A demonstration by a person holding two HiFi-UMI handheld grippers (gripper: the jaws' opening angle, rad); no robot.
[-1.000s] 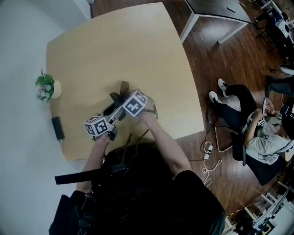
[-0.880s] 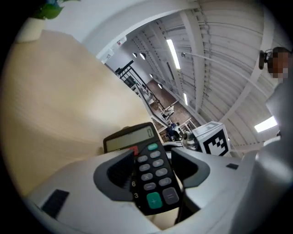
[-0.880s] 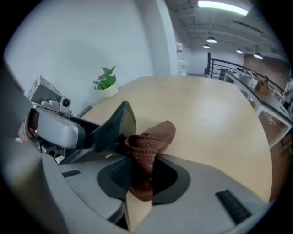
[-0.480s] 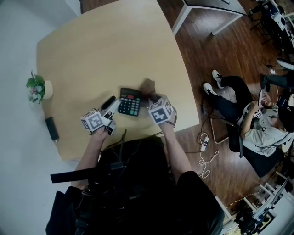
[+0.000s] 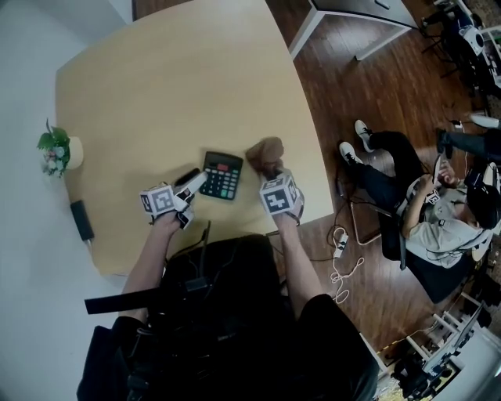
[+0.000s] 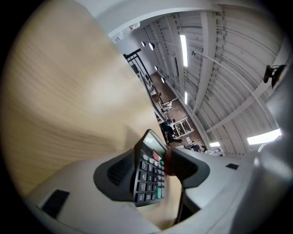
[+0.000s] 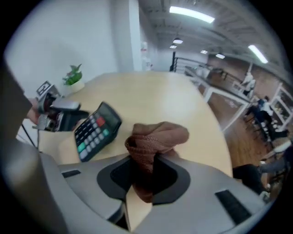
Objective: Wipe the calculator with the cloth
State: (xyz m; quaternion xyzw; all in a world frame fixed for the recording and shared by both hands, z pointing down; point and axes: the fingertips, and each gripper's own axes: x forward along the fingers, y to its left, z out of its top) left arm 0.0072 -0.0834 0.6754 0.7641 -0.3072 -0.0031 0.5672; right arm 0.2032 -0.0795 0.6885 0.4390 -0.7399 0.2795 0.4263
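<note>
An open-plan office workspace is suggested: a pale wooden table is set on dark plank flooring; a white-legged desk is placed beyond; a person is seated near trailing cables; strip lights are hung overhead.

The left hand-held gripper and the right hand-held gripper look alike. Each has a pale grey plastic body with two broad jaws lined with black, scooped pads. Behind the jaws sit the left cube and the right cube, white with black square markers. A thin black cable trails behind the left one. The person wears a black short-sleeved top and a black strap.
</note>
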